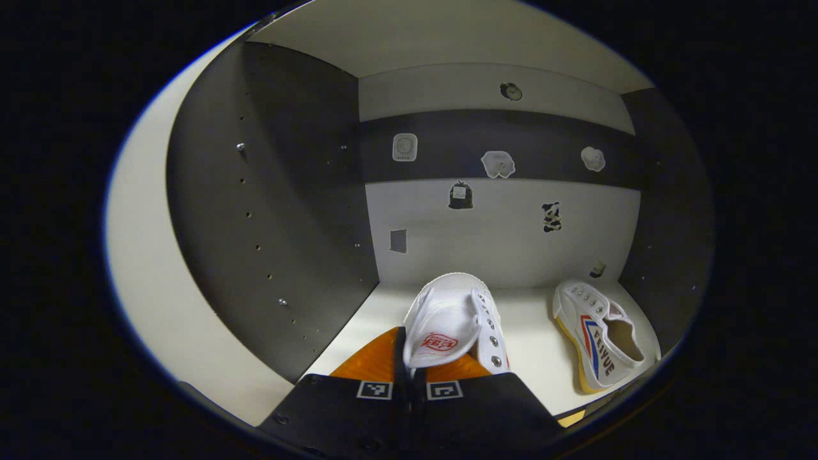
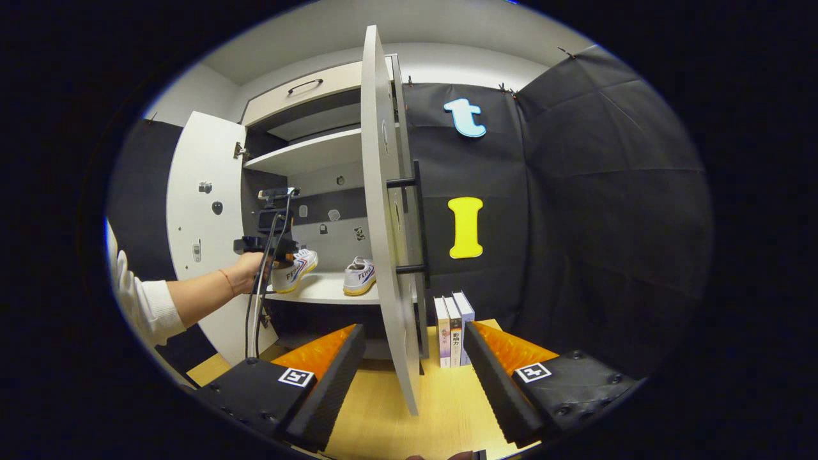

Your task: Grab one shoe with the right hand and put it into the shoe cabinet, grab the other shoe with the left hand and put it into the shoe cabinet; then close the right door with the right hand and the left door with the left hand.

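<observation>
The cabinet (image 2: 307, 150) takes up the left half of the right gripper view, its shelf (image 2: 323, 291) just below the middle of the frame. Its right door (image 2: 383, 211) stands open, edge-on down the centre of that view; the left door (image 2: 204, 211) is swung out at centre left. In the left gripper view the cabinet's inside spreads across the frame, dark side wall (image 1: 268, 211) at left, pale shelf floor (image 1: 530, 332) low in the middle.

Three books (image 2: 452, 329) stand upright on the wooden table (image 2: 383, 409), just right of the open right door, lower centre.

One shoe (image 1: 601, 332) lies on the shelf at lower right of the left gripper view, apart from the gripper; in the right gripper view it sits near the door edge (image 2: 360, 276). The other shoe (image 1: 457, 322) is at bottom centre, over the shelf, clamped by its heel between the fingers of the left gripper (image 1: 409, 383), which are pressed together on it. In the right gripper view a hand (image 2: 246, 271) holds that gripper and shoe (image 2: 294, 268) at the shelf's left end.

The right gripper (image 2: 415, 377) hangs at the bottom of its own view, fingers spread wide apart on either side of the door's lower edge, gripping nothing.
</observation>
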`<state>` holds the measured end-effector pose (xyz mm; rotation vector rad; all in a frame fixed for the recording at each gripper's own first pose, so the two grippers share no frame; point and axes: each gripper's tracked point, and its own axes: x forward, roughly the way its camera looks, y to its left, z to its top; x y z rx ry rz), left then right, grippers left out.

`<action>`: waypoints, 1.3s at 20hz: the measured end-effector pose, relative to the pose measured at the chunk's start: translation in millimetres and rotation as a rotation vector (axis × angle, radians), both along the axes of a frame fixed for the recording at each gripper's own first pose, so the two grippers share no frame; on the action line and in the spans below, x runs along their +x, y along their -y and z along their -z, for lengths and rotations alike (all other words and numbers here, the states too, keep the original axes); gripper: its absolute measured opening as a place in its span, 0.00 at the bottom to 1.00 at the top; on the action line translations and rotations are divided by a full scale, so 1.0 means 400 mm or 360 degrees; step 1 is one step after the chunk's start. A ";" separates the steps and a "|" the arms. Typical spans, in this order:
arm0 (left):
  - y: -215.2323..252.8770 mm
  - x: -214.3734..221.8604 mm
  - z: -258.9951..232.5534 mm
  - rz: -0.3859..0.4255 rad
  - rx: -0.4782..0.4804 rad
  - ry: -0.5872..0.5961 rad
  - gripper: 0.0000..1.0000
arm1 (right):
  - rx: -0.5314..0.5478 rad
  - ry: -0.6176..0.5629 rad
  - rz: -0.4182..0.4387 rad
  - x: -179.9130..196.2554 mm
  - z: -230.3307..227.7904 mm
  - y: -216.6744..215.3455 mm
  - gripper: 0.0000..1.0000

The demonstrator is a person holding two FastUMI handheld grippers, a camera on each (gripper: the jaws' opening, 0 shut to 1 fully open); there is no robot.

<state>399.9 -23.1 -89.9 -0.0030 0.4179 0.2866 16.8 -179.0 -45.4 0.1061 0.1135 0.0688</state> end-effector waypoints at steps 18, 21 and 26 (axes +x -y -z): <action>0.017 0.119 0.105 0.0057 0.0090 -0.0269 0.18 | -0.0024 0.0010 0.0049 -0.027 -0.016 0.020 0.98; 0.005 0.086 0.079 0.0043 0.0110 -0.0245 0.37 | -0.0005 0.0028 0.0047 -0.045 -0.030 0.014 0.98; -0.009 0.002 0.017 0.0045 0.0180 -0.0067 0.96 | 0.0029 0.0068 0.0068 -0.058 -0.059 -0.005 0.98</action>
